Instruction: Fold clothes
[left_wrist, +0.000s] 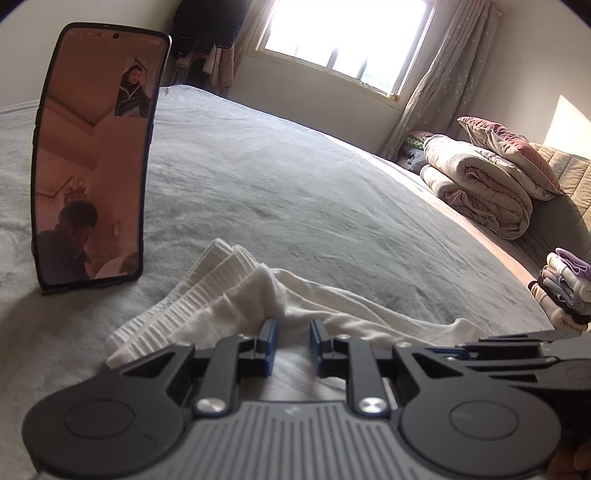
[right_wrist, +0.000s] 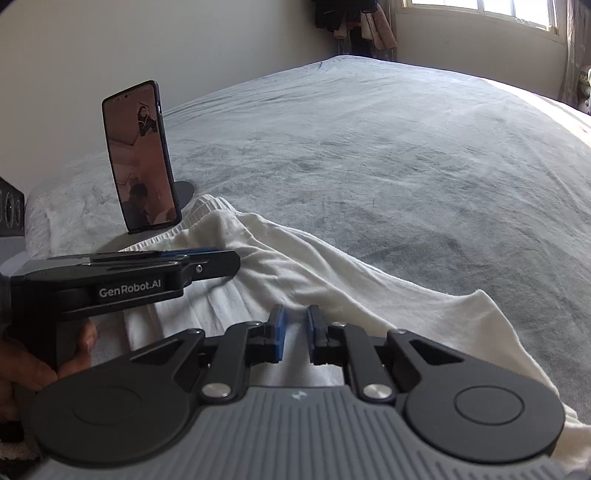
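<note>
The white garment (right_wrist: 295, 266) lies on the gray bed (right_wrist: 406, 166), low in both frames. Its long side runs from the ribbed band at the left to the lower right. Both the left gripper (left_wrist: 292, 341) and the right gripper (right_wrist: 295, 332) sit right over it, fingers a little apart, holding nothing. The phone (left_wrist: 96, 155) stands at the upper left.

I'm working in a home bedroom: a wide bed (left_wrist: 295, 177) under a grey fleece cover fills the view, with a rolled quilt (left_wrist: 476, 188) and pillow (left_wrist: 513, 155) at its far side. A curtained window (left_wrist: 347, 40) lets in daylight, clothes hang in the corner (left_wrist: 207, 40), and folded laundry (left_wrist: 565, 291) is stacked on the bed's edge.
</note>
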